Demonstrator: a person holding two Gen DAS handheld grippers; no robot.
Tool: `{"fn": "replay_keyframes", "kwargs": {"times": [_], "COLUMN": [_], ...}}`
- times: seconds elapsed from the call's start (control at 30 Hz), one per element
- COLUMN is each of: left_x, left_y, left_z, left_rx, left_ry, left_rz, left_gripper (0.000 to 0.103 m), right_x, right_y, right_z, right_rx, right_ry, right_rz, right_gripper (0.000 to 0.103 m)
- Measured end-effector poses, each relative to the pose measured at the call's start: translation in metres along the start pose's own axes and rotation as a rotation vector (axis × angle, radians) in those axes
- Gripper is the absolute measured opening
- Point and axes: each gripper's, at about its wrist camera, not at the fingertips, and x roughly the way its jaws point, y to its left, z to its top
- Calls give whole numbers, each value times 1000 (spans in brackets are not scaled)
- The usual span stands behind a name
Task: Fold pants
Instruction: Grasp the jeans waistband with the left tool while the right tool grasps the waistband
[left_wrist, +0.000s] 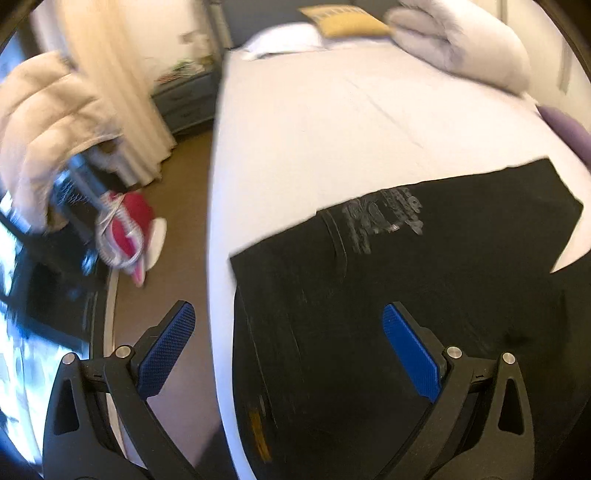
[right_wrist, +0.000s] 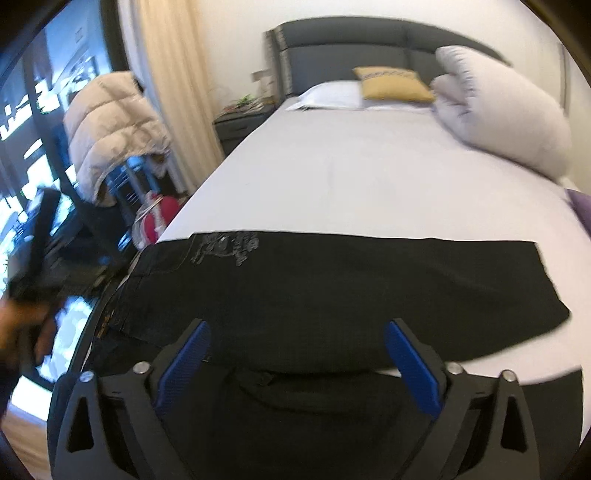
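Pants, black with a pale printed design near the waist, lie flat across the foot end of the bed, stretching along its near edge. They look already doubled into one long band, leg on leg. The waist end sits at the bed's left edge, where a little cloth hangs over the side; the cuff end reaches toward the right edge, short of it.

As a judgement, the cloth is soft, limp and fairly light. It will sag and drape wherever it is not supported, and it should slide easily over the smooth white sheet. Pinching through all layers at a corner or along an end should grip best, one claw at each corner of the same end, so the fold comes over squarely.

The right claw hovers low over the near edge of the pants, around the middle of their length. Its blue pads stand wide apart, with only cloth beneath them and nothing pinched.

The left claw hovers above the waist end at the bed's left edge. Its pads are likewise wide apart and empty, one over the floor beside the bed, the other over the black fabric.

Pillows and a rolled duvet rest at the head of the bed, well apart from the pants.
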Motion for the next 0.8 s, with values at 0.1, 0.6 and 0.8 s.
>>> {"fn": "replay_keyframes", "kwargs": {"times": [0.1, 0.6, 0.8], "left_x": [42, 169, 180], "left_y": [14, 32, 38], "left_z": [33, 99, 109], "left_rx": [84, 307, 305], "left_ry": [33, 281, 325], "left_rz": [-77, -392, -437], "left_gripper": [97, 72, 21], "right_x": [16, 83, 100], "right_y": [-6, -25, -14], "right_z": [6, 16, 34], "right_rx": [-31, -59, -123], "right_ry": [32, 147, 166], "right_rz": [51, 150, 192], "right_gripper": [90, 74, 57]}}
